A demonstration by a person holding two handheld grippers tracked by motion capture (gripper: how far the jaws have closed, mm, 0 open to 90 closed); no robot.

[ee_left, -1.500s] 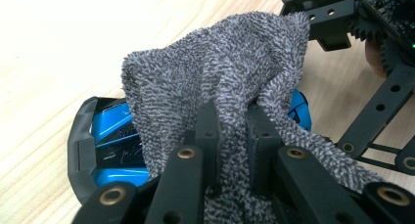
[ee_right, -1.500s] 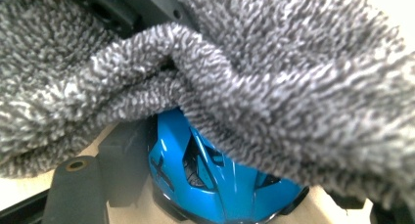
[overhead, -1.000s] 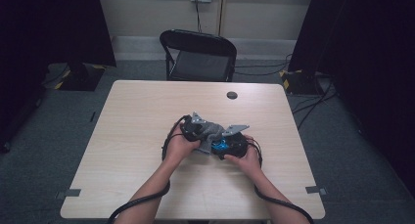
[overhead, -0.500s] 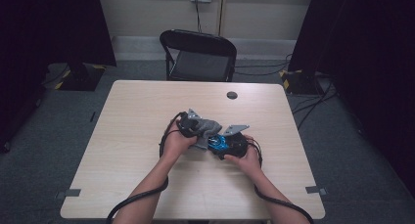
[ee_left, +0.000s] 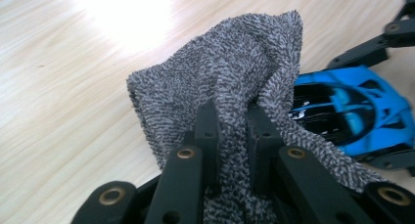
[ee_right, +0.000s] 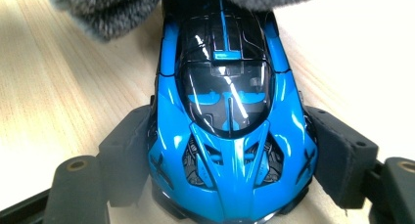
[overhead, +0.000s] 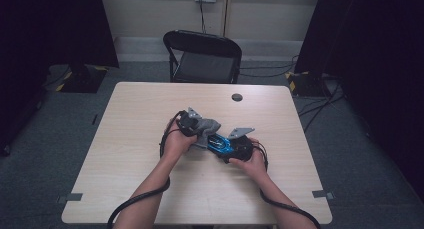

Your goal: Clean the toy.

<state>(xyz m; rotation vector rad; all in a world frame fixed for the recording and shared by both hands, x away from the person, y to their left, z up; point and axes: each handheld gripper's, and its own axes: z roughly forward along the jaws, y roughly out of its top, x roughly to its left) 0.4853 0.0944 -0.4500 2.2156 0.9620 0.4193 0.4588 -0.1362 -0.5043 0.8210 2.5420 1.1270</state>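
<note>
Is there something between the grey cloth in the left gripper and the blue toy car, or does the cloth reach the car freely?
Nothing visible stands between them. The grey cloth, pinched in the left gripper, already lies over one end of the blue toy car, which the right gripper clamps by its sides on the table.

Black folding chair [overhead: 202,56] behind light wooden table [overhead: 130,134], grey floor [overhead: 45,154].

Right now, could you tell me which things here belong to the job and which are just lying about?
In the job: blue toy car, clamped by the right gripper; grey cloth, pinched by the left gripper.

Lying about: small dark round thing on the table; black chair.
</note>
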